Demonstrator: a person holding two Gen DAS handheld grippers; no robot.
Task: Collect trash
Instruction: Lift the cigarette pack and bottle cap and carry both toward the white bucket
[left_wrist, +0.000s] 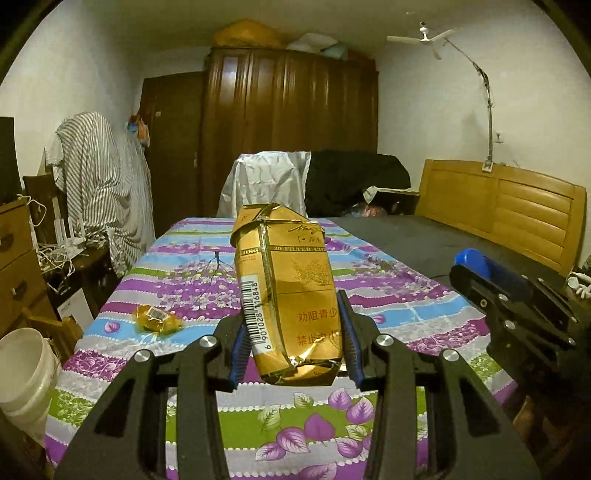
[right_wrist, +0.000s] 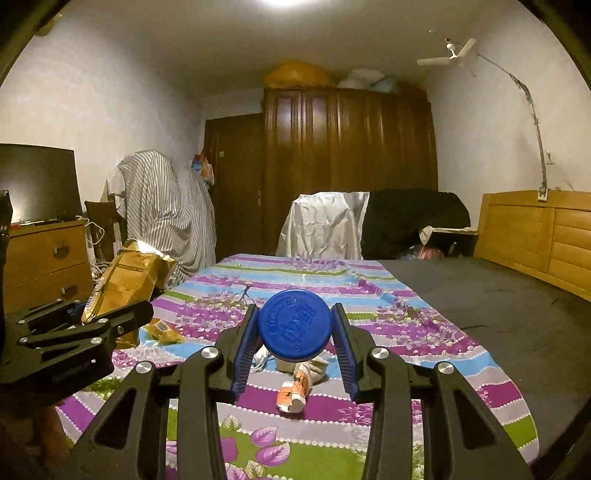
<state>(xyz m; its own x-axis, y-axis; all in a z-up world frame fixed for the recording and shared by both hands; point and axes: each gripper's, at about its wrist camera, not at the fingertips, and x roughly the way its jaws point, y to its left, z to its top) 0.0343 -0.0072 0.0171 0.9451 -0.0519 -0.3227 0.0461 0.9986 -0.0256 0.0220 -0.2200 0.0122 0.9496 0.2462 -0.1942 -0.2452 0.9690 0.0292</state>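
Cigarette pack (left_wrist: 288, 291): gold, crumpled, barcode on one side; pinched low down between the blue pads of the left gripper (left_wrist: 295, 352), upright with a slight tilt, lifted clear of the bed; at 9 o'clock in the right wrist view.
Bottle (right_wrist: 295, 325): blue cap facing the camera, crushed body with orange-and-white label trailing below toward 6 o'clock; held in the right gripper (right_wrist: 295, 350), cap between the two pads, off the sheet.
Left fingers (left_wrist: 238, 350): closed on the pack's sides, not spread.
Right fingers (right_wrist: 245, 347): pressed against the cap's edges.
Wrapper (left_wrist: 157, 319): small, yellow, barcode sticker; lying on the sheet at 9 o'clock of the pack, apart from both grippers.
Bed sheet (left_wrist: 388, 284): floral, striped purple, blue and green; under both grippers.
Dark blanket (right_wrist: 498, 302): at 3 o'clock on the bed, beside the sheet.
Headboard (left_wrist: 517, 206): light wood, at 2 o'clock.
Wardrobe (left_wrist: 288, 122): dark wood, at 12 o'clock, bundles on top.
White bucket (left_wrist: 26, 369): on the floor, at 8 o'clock, beside the bed.
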